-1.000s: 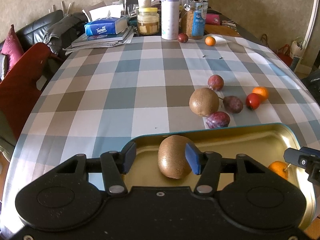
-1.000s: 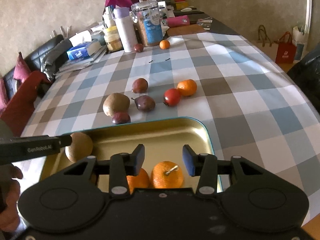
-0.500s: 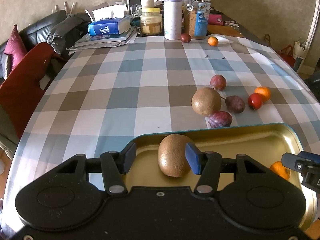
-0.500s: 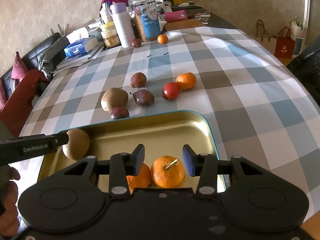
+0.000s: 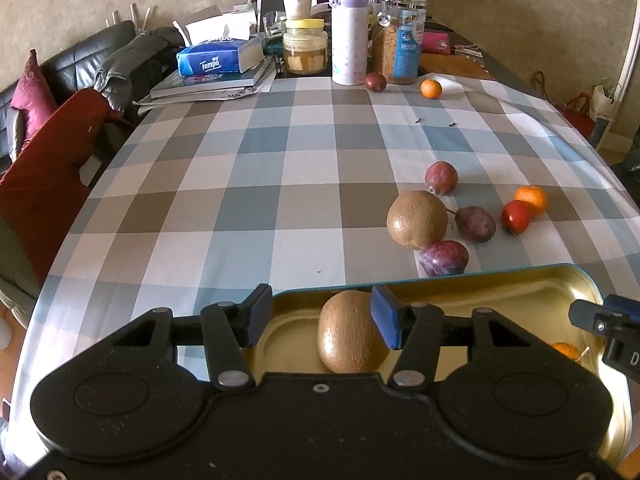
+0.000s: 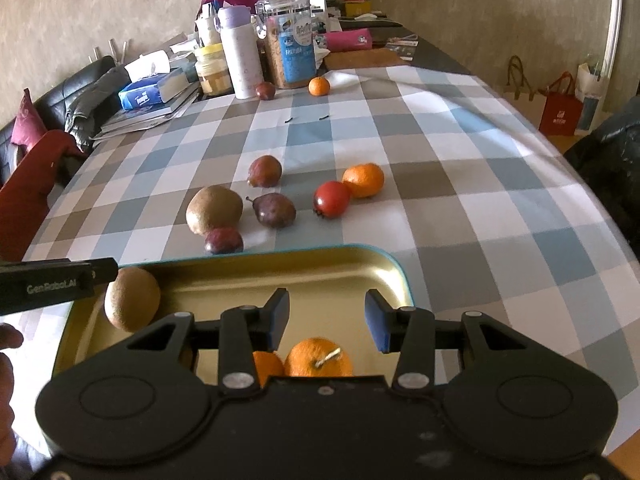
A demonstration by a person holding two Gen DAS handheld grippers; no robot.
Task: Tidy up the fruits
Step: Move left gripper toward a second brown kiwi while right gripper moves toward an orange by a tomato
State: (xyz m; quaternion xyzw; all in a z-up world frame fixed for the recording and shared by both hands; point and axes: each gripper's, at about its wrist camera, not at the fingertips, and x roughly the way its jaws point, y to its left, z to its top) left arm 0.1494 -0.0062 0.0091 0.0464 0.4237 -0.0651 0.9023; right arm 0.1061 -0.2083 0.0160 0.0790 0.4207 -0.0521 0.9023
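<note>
Change since a second before: both cameras sat slightly farther back from the table; no fruit had shifted.
Landmark: shallow gold metal tray with teal rim [image 6: 394, 276], at the near edge of the blue, grey and white checked tablecloth [image 5: 256, 184].
Left gripper [image 5: 322, 318]: black two-finger tool with blue pads, over the tray's left end; jaws spread, the right pad touching or just beside a fuzzy brown kiwi [image 5: 350, 334], the left pad clear of it, so no grip.
Kiwi location: inside the tray, at its left end, also seen in the right view [image 6: 132, 303].
Right gripper [image 6: 326, 320]: same build, over the tray's near right part; jaws apart, gripping nothing.
Tray, other contents: two oranges [image 6: 318, 360] under the right gripper, side by side and touching.
Beyond the tray's far rim: a second brown kiwi [image 5: 416, 219]; three dark purple plums [image 5: 443, 258] around it; a red round fruit [image 6: 331, 199] touching a small orange mandarin [image 6: 363, 180].
Far from the tray: one dark plum [image 5: 375, 81] and one small mandarin [image 5: 431, 89], beside a white bottle with lilac cap [image 5: 349, 38] and a clear clip-lid jar [image 5: 400, 36].
Person: part of a hand [image 6: 8, 364] at the left edge of the right view.
</note>
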